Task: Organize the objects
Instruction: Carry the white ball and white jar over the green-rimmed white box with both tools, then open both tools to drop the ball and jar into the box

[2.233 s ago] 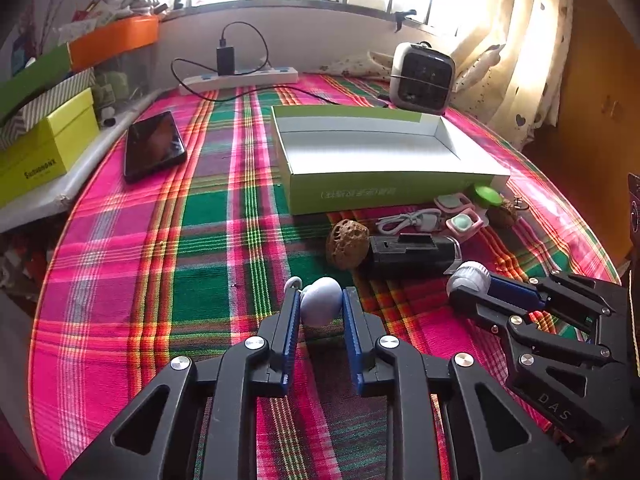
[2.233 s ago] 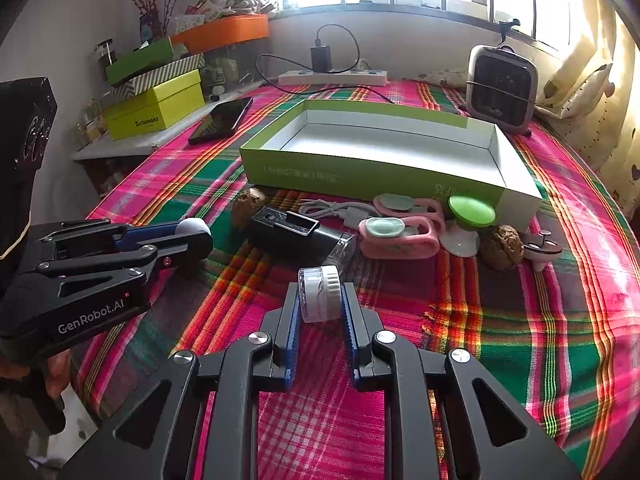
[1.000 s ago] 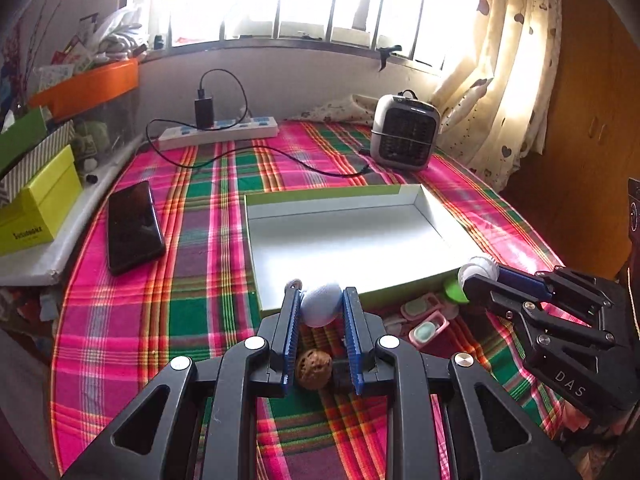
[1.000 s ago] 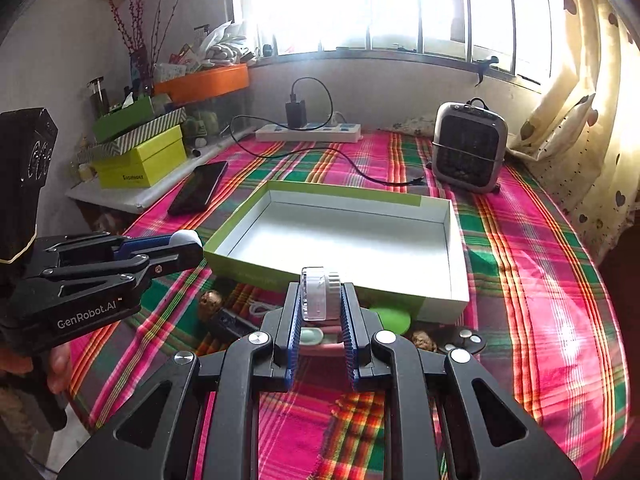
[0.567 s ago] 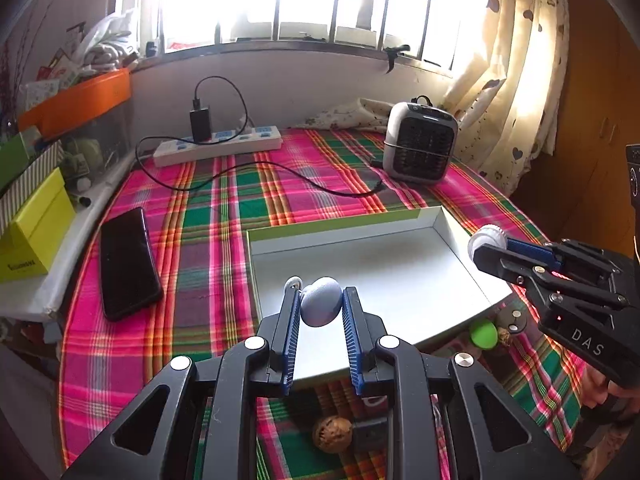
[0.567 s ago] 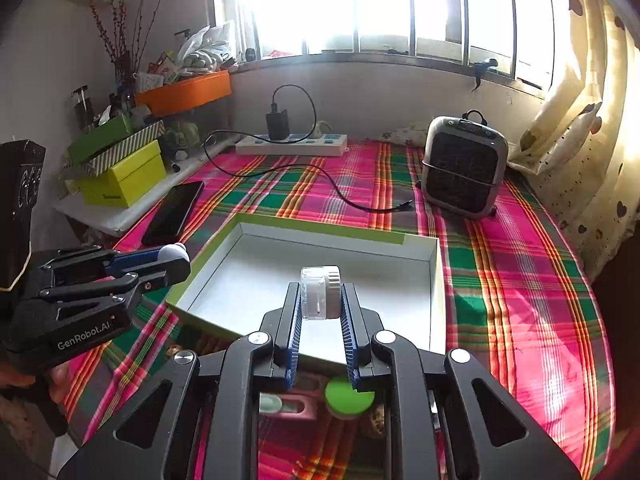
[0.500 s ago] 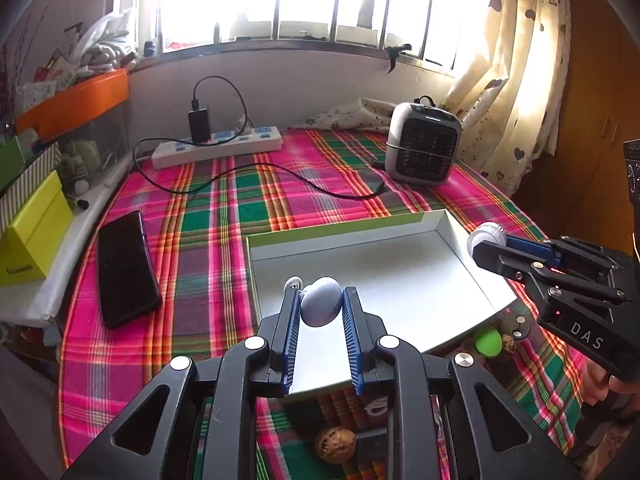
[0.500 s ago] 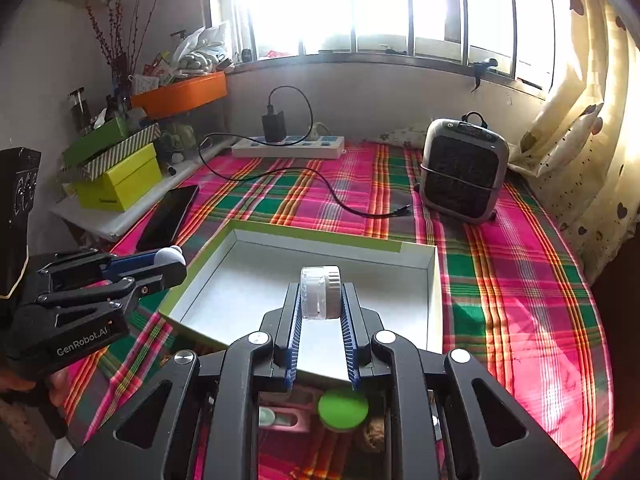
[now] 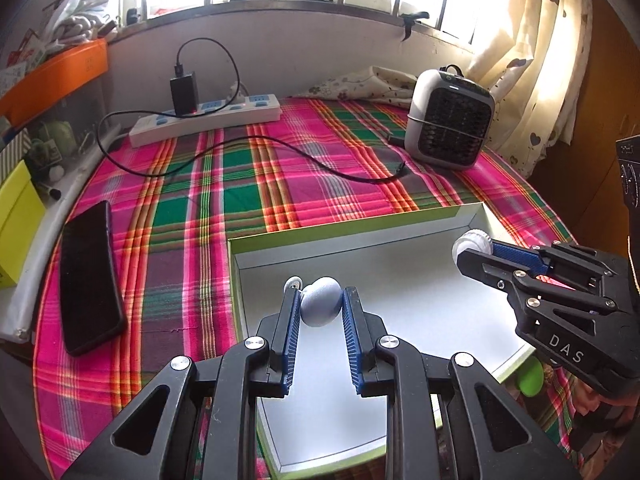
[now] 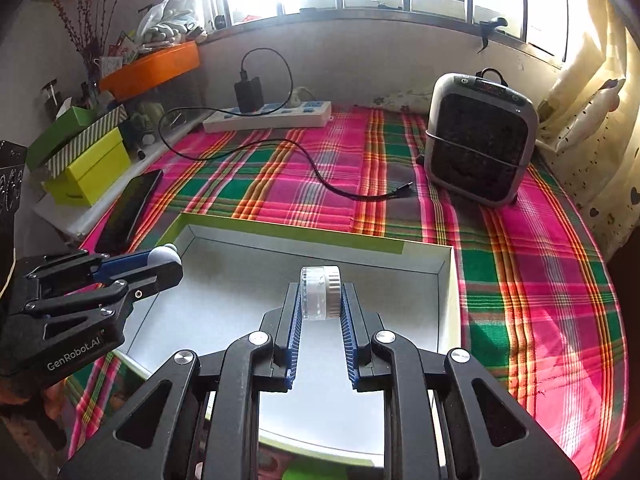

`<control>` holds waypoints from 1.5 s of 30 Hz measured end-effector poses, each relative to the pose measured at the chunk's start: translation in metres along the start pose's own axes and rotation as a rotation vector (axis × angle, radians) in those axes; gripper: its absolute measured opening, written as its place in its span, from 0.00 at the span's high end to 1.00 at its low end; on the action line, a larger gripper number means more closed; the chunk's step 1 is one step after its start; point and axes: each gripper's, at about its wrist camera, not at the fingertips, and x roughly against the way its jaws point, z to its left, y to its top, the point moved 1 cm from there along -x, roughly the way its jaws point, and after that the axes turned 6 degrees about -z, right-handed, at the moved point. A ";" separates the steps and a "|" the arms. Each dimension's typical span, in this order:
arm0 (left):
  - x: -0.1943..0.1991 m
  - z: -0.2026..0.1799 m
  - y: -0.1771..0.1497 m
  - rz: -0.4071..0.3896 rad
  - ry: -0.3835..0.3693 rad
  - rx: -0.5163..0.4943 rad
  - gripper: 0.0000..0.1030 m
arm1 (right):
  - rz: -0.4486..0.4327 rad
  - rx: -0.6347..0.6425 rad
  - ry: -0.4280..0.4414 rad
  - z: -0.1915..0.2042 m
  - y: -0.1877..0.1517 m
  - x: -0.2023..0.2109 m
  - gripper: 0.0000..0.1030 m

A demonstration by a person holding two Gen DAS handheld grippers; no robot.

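Note:
My left gripper [image 9: 320,304] is shut on a pale blue egg-shaped object [image 9: 321,306] and holds it over the left part of the open green-and-white box [image 9: 408,272]. My right gripper [image 10: 320,296] is shut on a small clear jar with a white lid [image 10: 320,293] and holds it over the box's white floor [image 10: 240,292]. The right gripper also shows in the left wrist view [image 9: 472,246], the left gripper in the right wrist view [image 10: 164,258]. The box's inside holds nothing.
A black phone [image 9: 88,276] lies left of the box. A power strip with charger and cable [image 9: 208,118] and a small heater [image 9: 450,122] stand at the back. A green round item [image 9: 530,376] shows by the box's near right edge. Boxes [image 10: 84,160] stack at far left.
Both grippers have moved forward with their objects, from above the table's front clutter to over the open box. The small items now lie below and behind the fingers.

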 end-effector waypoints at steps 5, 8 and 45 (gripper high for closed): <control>-0.017 0.004 0.005 0.029 0.002 0.019 0.81 | 0.043 0.003 -0.008 -0.005 0.004 -0.018 0.81; -0.025 0.005 0.008 0.036 0.003 0.014 0.81 | 0.058 0.001 -0.008 -0.007 0.006 -0.025 0.81; -0.045 0.005 0.011 0.069 0.022 0.017 0.68 | 0.106 -0.039 -0.079 -0.019 0.010 -0.047 0.70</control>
